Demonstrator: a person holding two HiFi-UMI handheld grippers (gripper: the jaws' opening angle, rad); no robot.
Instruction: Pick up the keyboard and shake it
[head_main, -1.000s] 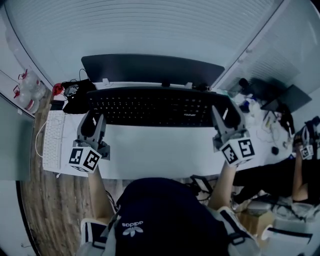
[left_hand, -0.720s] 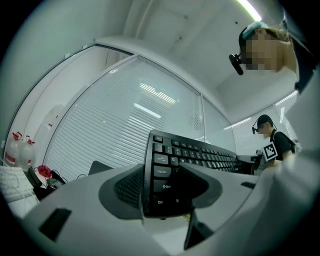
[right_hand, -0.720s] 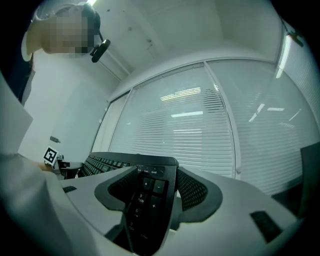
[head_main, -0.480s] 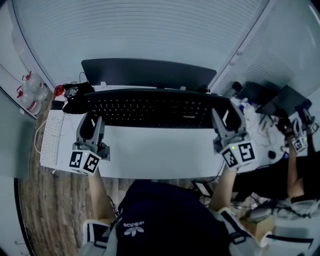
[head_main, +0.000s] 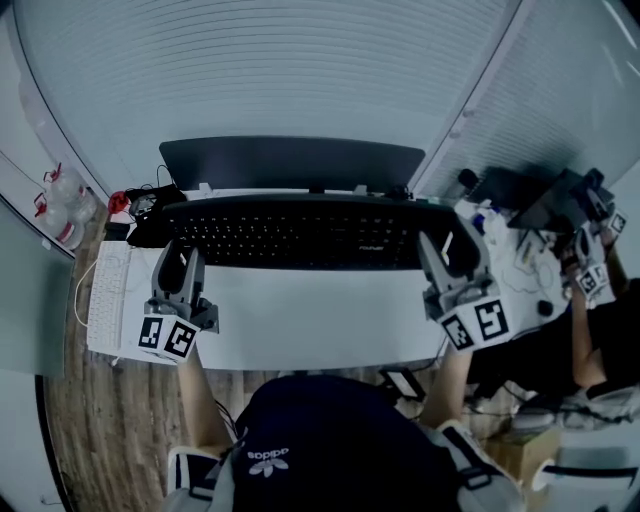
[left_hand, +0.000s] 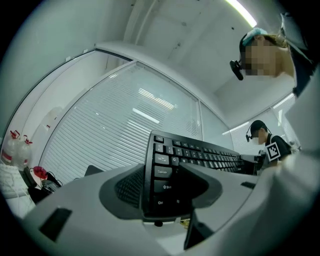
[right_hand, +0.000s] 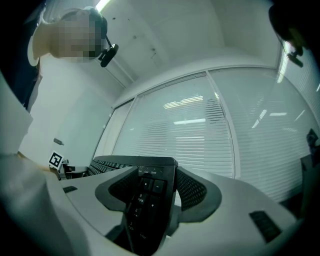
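Evidently the black keyboard (head_main: 300, 232) is held up over the far edge of the bench (head_main: 310, 320), the left tool (head_main: 180, 255) clamped on its left end and the right tool (head_main: 452, 245) on its right end. Shaking it well calls for equal, firm clamping and short matched strokes, so neither end slips.

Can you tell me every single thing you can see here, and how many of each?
black full-size keyboard: one, black, in front of the monitor, gripped at both ends
dark flat monitor: one, dark grey, back of the desk
white desk: one, white, centre
slim white keyboard: one, white, desk's left edge
clear plastic bottles: two, clear with red caps, far left beside the desk
bunch of black cables: one, black, desk's left rear corner
other person: one, dark clothes, far right
left tool: one, grey with a black-and-white marker cube, shut on the black keyboard's left end
right tool: one, same colours, shut on its right end
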